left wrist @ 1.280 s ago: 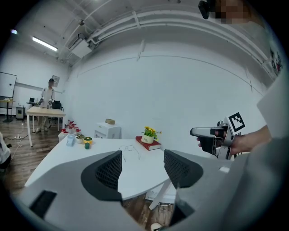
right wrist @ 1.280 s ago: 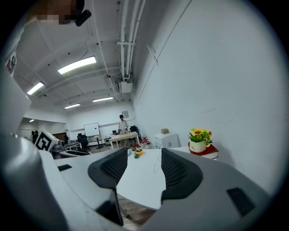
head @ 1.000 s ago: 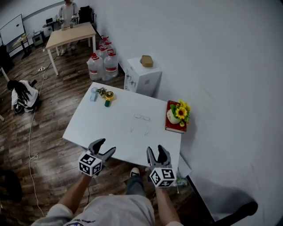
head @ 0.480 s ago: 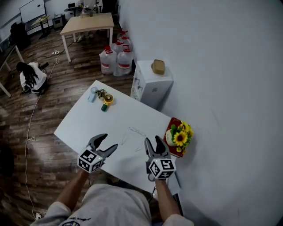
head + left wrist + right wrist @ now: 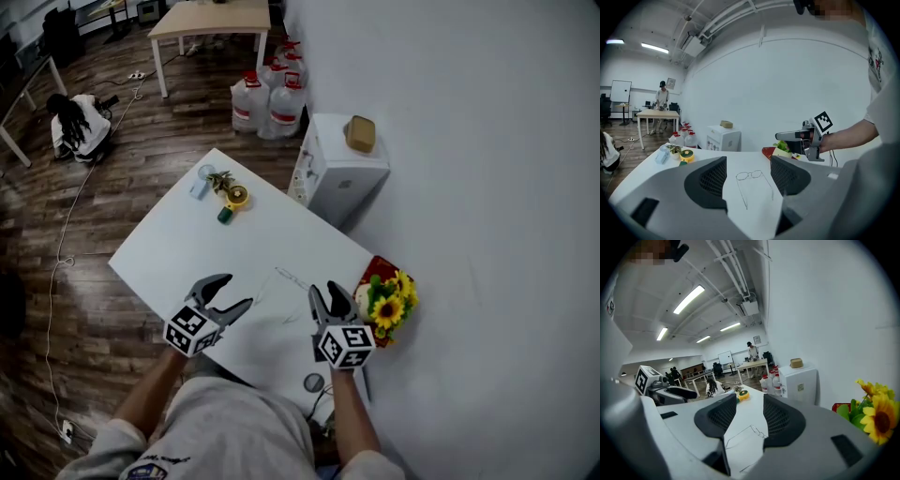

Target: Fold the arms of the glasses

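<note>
Glasses (image 5: 749,175): flat on the white table (image 5: 178,248), lenses away from the person, both arms spread open and pointing back toward the near edge.

Nearest, at that edge: left gripper (image 5: 236,291) and right gripper (image 5: 324,291), side by side, each short of the frame and touching nothing. Left jaws wide apart and empty, with the frame seen through the gap, farther along the tabletop. Right jaws narrower, having just been closing, yet parted and pressing on nothing. Frame likewise lying beyond that gap, not between the pads.

Just right of the right gripper, at the table's wall-side edge: pot of sunflowers (image 5: 386,305) standing on a red book (image 5: 373,266).

Farther off, at the table's far corner: yellow tape roll (image 5: 234,197), small green item (image 5: 224,217) and pale blue item (image 5: 201,180), clustered together.

Beyond the table, against the wall: white cabinet (image 5: 342,178) with a brown object (image 5: 360,133) on top, then water jugs (image 5: 272,94) on the wooden floor.

Farthest: wooden table (image 5: 216,17) and a person (image 5: 80,127) low on the floor.
</note>
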Demonstrator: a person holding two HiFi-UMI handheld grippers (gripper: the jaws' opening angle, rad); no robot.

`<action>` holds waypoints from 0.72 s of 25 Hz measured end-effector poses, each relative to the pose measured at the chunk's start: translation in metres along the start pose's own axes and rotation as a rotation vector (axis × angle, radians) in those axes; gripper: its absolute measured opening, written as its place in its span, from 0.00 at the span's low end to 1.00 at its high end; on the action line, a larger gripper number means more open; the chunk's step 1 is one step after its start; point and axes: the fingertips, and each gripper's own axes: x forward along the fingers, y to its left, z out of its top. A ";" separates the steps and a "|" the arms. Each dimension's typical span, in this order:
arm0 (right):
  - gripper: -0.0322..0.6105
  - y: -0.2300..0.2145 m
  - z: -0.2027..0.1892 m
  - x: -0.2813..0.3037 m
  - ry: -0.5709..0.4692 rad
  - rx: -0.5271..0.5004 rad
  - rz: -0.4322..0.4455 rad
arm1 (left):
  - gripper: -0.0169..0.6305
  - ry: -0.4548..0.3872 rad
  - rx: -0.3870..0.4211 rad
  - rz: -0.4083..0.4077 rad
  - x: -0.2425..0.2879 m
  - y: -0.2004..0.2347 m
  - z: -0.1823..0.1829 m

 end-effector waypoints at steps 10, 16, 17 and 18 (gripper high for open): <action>0.27 -0.021 -0.047 0.074 0.278 0.006 0.131 | 0.47 0.058 -0.052 -0.011 0.021 0.038 -0.020; 0.28 -0.028 -0.082 0.117 0.462 -0.008 0.201 | 0.47 0.088 -0.070 -0.008 0.024 0.066 -0.029; 0.28 -0.030 -0.088 0.124 0.490 -0.009 0.214 | 0.47 0.093 -0.072 -0.007 0.025 0.071 -0.030; 0.28 -0.032 -0.094 0.129 0.522 -0.010 0.230 | 0.47 0.097 -0.076 -0.006 0.026 0.075 -0.032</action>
